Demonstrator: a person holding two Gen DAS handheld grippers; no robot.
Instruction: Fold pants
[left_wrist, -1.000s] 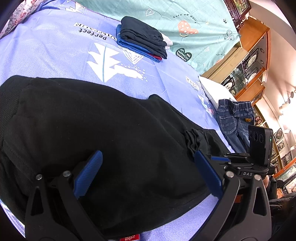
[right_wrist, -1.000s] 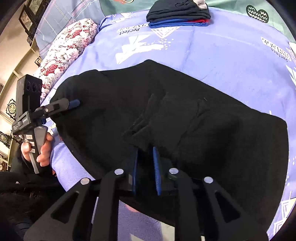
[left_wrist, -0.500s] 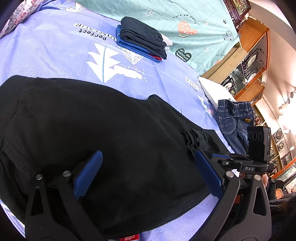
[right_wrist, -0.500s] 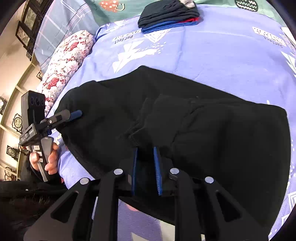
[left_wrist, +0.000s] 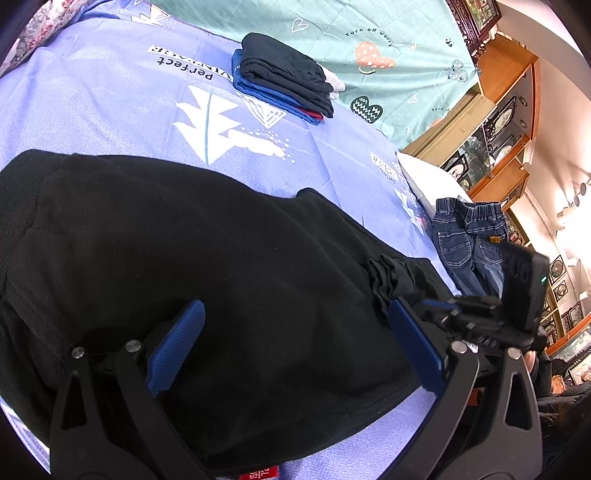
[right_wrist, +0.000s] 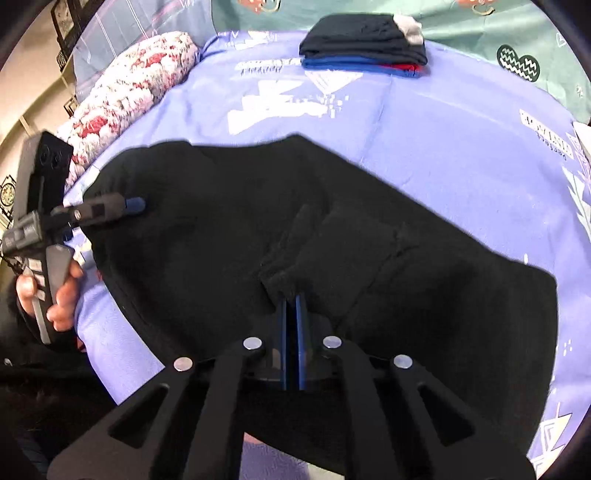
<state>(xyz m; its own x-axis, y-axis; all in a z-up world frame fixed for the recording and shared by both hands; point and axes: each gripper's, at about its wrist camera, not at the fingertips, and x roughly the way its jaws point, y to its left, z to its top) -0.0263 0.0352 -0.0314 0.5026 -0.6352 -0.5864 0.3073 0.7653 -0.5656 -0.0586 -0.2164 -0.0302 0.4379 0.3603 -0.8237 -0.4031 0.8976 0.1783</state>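
Black pants (left_wrist: 207, 258) lie spread across the lavender bed sheet (left_wrist: 110, 96), filling the lower half of both wrist views. In the left wrist view, the left gripper (left_wrist: 295, 339) hovers over the cloth with its blue fingers (left_wrist: 177, 343) spread wide and nothing between them, probably ready to pin or take the near edge. In the right wrist view, the right gripper (right_wrist: 291, 310) has its fingers pressed almost together on a ribbed cuff (right_wrist: 280, 277) at 6 o'clock, so that the leg end rides on top of the body of the pants; the bunched fold rising toward 12 o'clock from the grip suggests the leg is being carried over to halve the garment. The same cuff shows at 3 o'clock in the left wrist view, just ahead of the right gripper's body. The left gripper appears at 9 o'clock in the right wrist view, a hand (right_wrist: 48, 295) wrapped round its handle, its tip over the waist end.

A stack of folded clothes (left_wrist: 284, 81) sits at 12 o'clock, well apart from the work, apparently the finished pile. Small jeans (left_wrist: 465, 232) wait at 3 o'clock by the bed edge. A floral pillow (right_wrist: 129, 92) lies at 10 o'clock.
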